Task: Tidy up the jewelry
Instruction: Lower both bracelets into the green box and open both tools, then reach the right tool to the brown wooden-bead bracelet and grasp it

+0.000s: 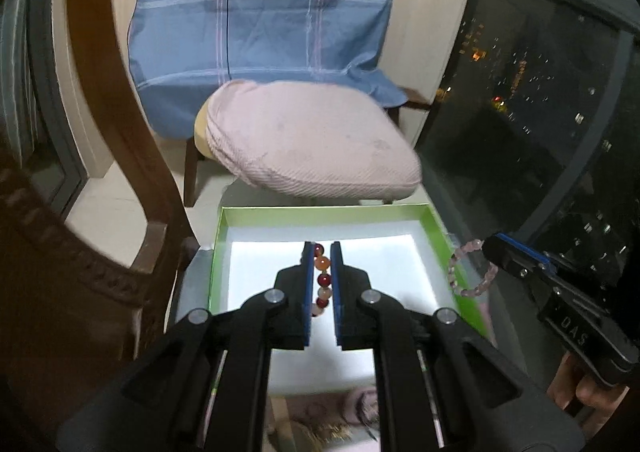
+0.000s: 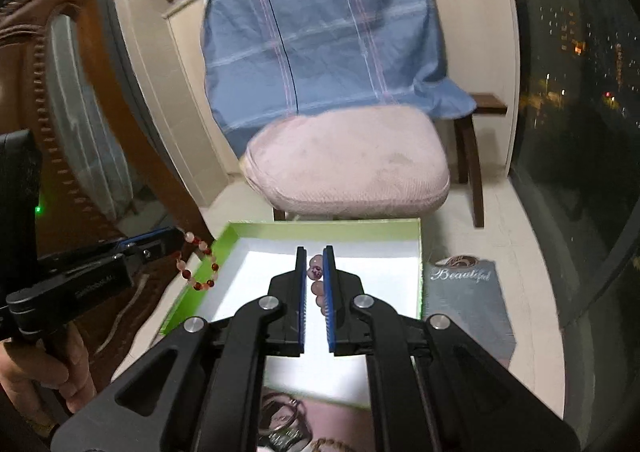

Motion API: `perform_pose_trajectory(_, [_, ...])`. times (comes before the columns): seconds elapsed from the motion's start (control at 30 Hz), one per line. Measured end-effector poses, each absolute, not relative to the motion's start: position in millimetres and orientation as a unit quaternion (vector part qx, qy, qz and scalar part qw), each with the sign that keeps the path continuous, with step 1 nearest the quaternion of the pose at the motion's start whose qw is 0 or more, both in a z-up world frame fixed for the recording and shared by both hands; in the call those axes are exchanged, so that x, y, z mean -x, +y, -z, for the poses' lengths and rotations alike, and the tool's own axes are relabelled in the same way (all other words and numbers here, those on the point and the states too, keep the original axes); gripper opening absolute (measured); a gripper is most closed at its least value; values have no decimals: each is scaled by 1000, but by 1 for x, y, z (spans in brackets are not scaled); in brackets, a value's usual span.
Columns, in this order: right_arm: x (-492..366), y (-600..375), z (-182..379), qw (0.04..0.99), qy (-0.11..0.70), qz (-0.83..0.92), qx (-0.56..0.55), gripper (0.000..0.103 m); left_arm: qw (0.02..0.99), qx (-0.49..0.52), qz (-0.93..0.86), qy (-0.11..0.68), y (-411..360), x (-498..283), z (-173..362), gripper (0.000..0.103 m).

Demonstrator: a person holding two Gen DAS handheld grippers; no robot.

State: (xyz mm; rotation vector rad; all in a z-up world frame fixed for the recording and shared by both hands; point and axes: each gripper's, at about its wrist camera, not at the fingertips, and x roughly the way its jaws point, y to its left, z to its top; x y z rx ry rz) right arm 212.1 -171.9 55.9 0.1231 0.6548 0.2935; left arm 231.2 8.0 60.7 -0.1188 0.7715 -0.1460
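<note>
A green box with a white floor (image 1: 280,272) lies below both grippers; it also shows in the right wrist view (image 2: 256,236). My left gripper (image 1: 321,252) is shut on a red and orange bead bracelet (image 1: 323,279), held above the box; the bracelet hangs in a loop in the right wrist view (image 2: 200,264). My right gripper (image 2: 312,256) is shut on a pale pink bead bracelet (image 2: 316,272), also above the box; its loop shows in the left wrist view (image 1: 468,272).
A chair with a pink seat cushion (image 1: 312,139) and a blue checked cloth (image 1: 260,11) stands behind the box. A carved wooden chair (image 2: 60,111) is at the left. A grey pouch marked "Beautiful" (image 2: 468,300) lies right of the box. More jewelry (image 2: 284,424) lies near the front.
</note>
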Motion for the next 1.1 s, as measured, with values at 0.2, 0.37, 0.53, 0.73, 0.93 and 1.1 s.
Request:
perform_pose_trajectory(0.2, [-229,-195,-49,940,310,-97,-101,78,922,52,45,381,17,-238,-45,80])
perform_pose_trajectory(0.37, [-176,-230,-128,957,208,-114,-164,83,956,102,41,273,48,-180,-124,88])
perform_pose_trajectory(0.53, [-87,-235,-167,981,108,-90,-131,91,977,100,46,185,61,-91,-173,99])
perform_pose_trajectory(0.73, [-31,-215,-92,982,165,-59,-74,91,968,98,27,229,55,-31,-111,99])
perform_pose_trajectory(0.93, [-8,-188,-32,972,225,-69,-3,91,951,80,13,299,44,-5,-30,99])
perform_pose_trajectory(1.1, [-18,-190,-17,972,227,-57,20,91,947,63,-2,314,45,-13,-13,99])
